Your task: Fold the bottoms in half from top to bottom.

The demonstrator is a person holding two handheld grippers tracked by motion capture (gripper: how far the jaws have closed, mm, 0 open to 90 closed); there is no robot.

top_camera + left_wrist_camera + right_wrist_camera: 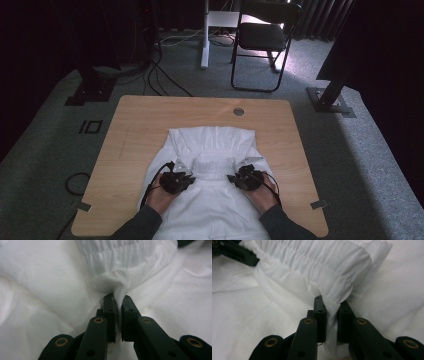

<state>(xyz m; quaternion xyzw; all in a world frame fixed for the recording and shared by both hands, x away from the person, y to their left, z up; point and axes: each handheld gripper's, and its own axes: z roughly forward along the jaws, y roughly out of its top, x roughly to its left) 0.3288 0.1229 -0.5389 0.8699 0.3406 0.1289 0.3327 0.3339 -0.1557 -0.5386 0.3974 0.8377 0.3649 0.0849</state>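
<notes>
Fingers (110, 307) of both grippers, we note, pinch the white garment's (210, 210) gathered band (317, 257) on the worktop (140, 120).

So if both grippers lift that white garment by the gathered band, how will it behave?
Probably floppy: the white garment lies in soft folds on the table, and it bunches where the left gripper and right gripper pinch it. It looks thin, so likely light. The gathered band seems stretchy and would likely sag between the grips.
</notes>
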